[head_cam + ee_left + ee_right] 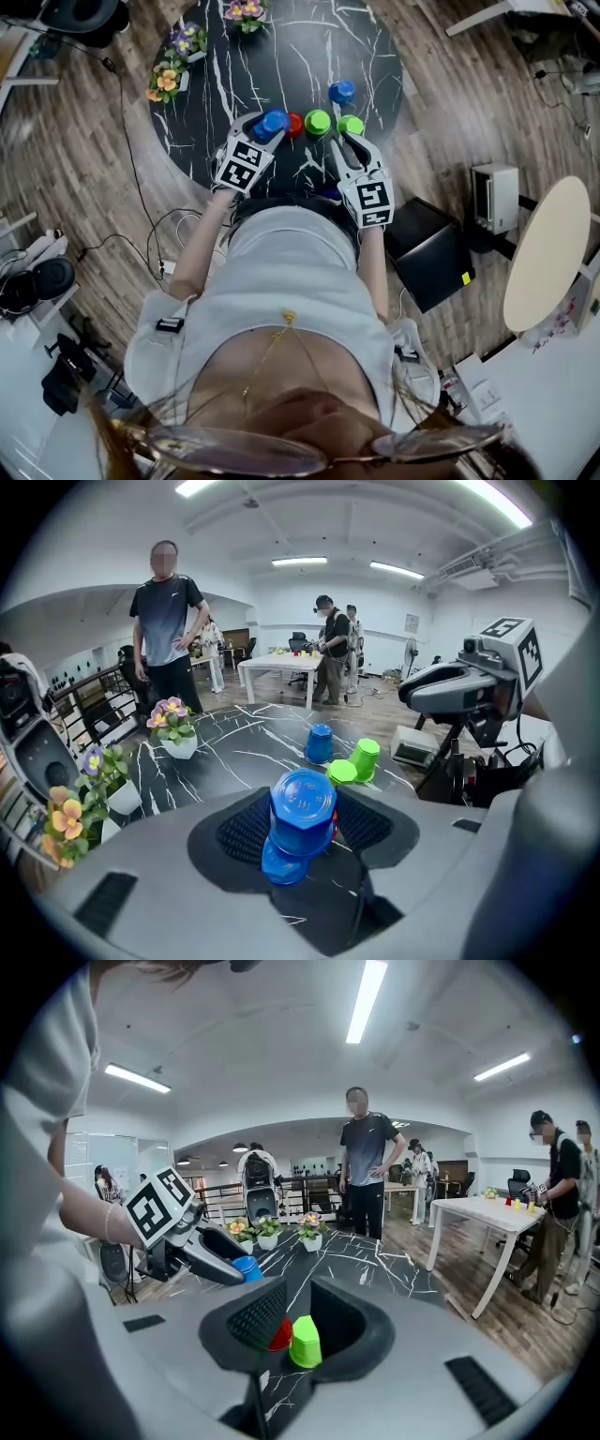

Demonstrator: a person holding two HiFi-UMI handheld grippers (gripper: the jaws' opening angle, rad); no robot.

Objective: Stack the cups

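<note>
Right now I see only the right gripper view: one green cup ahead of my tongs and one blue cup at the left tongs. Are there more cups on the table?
Observer: Yes. The head view shows two green cups side by side, not one.
Operator: Any other blue ones?
Observer: A lone blue cup stands farther out on the table.
Operator: Is anything below the left one?
Observer: In the left gripper view, the left tongs grip the blue cup, and a second blue cup shows just under it.
</note>
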